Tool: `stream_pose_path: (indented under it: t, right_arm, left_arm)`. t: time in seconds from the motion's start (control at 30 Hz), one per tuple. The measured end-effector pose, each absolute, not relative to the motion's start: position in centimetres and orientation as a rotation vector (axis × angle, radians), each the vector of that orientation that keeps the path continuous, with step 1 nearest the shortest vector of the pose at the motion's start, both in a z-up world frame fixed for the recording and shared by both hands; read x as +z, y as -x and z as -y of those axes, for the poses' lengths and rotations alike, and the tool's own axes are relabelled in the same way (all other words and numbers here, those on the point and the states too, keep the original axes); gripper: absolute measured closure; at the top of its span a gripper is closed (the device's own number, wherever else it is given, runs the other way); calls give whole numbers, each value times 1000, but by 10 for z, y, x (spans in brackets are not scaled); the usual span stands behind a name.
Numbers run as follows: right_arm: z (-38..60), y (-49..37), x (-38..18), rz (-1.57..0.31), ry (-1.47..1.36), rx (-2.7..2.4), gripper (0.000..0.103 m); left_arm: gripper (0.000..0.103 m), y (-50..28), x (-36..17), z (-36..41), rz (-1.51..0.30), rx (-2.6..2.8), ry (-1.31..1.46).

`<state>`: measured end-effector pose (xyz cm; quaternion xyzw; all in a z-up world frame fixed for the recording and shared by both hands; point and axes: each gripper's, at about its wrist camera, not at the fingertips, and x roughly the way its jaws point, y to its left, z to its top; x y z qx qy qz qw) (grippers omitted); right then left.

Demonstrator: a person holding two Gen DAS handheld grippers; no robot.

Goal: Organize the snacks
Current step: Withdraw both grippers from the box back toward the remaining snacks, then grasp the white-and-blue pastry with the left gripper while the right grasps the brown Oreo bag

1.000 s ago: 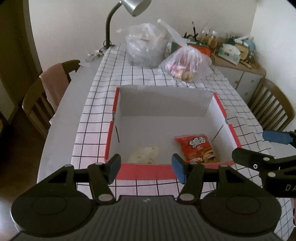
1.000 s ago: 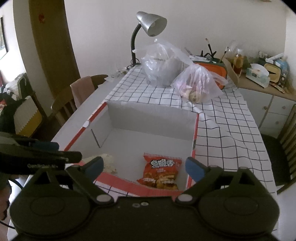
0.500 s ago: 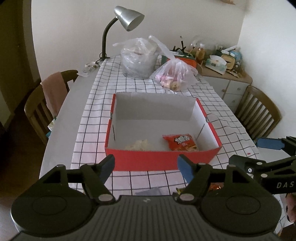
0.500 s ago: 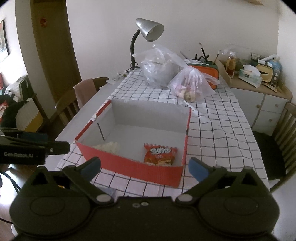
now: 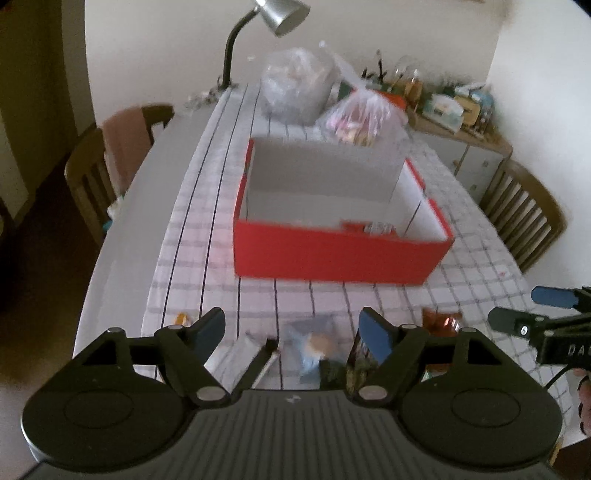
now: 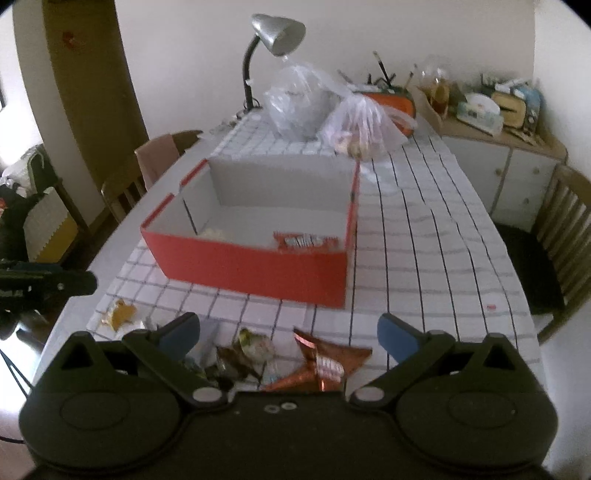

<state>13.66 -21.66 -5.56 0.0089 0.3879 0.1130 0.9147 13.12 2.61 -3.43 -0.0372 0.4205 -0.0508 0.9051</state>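
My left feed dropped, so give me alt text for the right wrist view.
The right tongs hang open and empty over loose snack packets on the checked tablecloth. Beyond them sits a red box holding a red snack bag. Two plastic bags and a lamp stand at the far end.

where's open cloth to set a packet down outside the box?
Free: the checked tablecloth right of the red box, running back toward the plastic bags; also a narrow strip left of the box before the cloth's edge. Crowded: the near edge under both open grippers, littered with snack packets.
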Motion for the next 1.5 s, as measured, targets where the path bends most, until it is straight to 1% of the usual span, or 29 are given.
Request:
stream_pose_path:
  t: [0.27, 0.47, 0.9, 1.17, 1.33, 1.5]
  right_arm:
    - [226, -131, -94, -883, -36, 180, 0]
    - [234, -130, -113, -925, -32, 155, 0]
    - [230, -157, -131, -949, -20, 99, 1]
    - [226, -173, -140, -977, -37, 74, 3]
    - [223, -179, -145, -994, -47, 65, 8]
    - [215, -184, -152, -1010, -41, 53, 12]
  left_arm:
    - [24, -113, -76, -34, -1007, -125, 95]
    - [24, -97, -104, -34, -1101, -134, 139]
    - [24, -106, -142, -17, -1322, 89, 465]
    - [24, -109, -155, -2, -1378, 171, 482]
    - [25, -114, -163, -3, -1405, 224, 526]
    - [25, -113, -166, 0, -1397, 234, 507]
